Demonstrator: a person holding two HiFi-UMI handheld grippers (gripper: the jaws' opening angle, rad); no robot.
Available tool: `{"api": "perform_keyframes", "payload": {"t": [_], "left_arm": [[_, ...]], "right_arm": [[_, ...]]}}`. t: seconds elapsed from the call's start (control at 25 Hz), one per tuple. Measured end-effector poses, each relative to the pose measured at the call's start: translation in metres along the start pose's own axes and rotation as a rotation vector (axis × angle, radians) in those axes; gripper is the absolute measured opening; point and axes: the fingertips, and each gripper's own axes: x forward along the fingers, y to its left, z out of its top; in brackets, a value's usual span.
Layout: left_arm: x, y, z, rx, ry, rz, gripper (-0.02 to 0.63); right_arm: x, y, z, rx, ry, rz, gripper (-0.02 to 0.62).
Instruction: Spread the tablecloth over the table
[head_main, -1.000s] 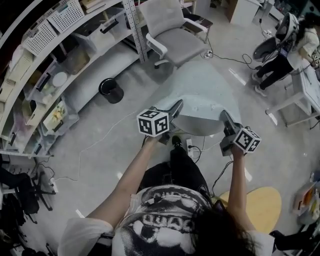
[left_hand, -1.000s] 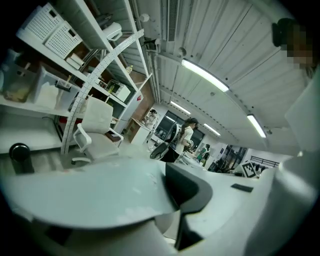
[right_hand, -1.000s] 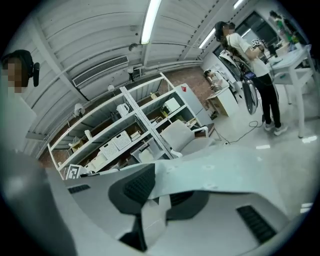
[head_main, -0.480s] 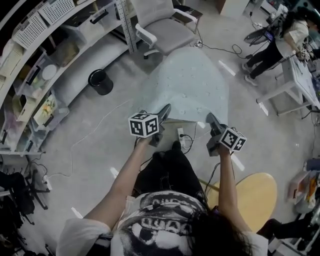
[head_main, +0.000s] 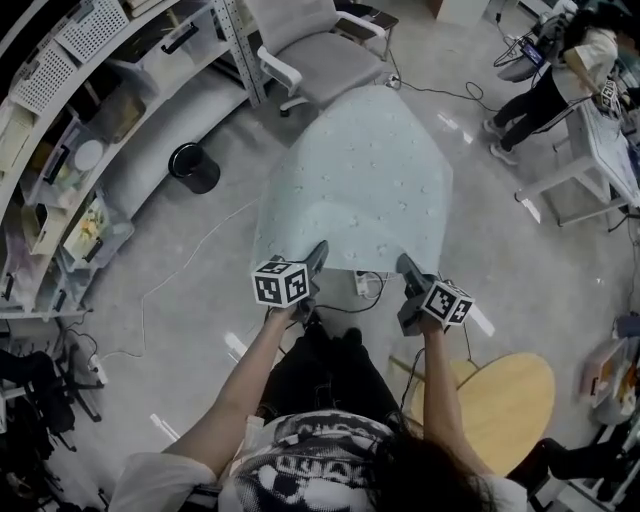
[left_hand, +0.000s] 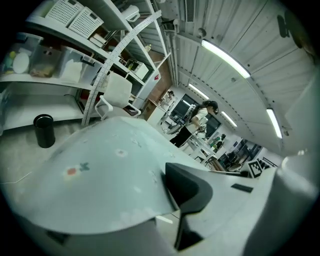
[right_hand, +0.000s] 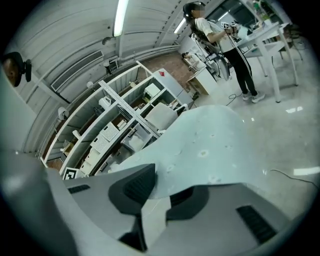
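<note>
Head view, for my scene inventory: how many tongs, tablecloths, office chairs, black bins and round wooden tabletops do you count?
Tongs: 2, the left tongs and the right tongs
Tablecloth: 1
Office chair: 1
Black bin: 1
Round wooden tabletop: 1
Total: 6

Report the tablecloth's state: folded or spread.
Spread: the tablecloth is opened out in one wide sheet, its near edge pinched by the left gripper and right gripper. Whether anything lies under it: cannot tell.
</note>
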Motion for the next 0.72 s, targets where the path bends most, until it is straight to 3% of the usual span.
{"api": "perform_keyframes", "payload": {"t": [0.24, 0.36, 0.72], "left_arm": [[0.024, 0.004, -0.041, 0.056, 0.068, 0.077, 0.061], [0.04, 0.011, -0.069, 0.118, 0.123, 0.143, 0.057], [0.053, 0.028, -0.089, 0.112, 0.102, 0.223, 0.06]], "right_arm": [[0.005, -0.048, -0.022, -0.002, 0.084, -0.046, 0.063], [0.012, -0.069, -0.036, -0.006, 0.129, -0.071, 0.032], [0.023, -0.088, -0.055, 0.027, 0.158, -0.082, 0.054]]}}
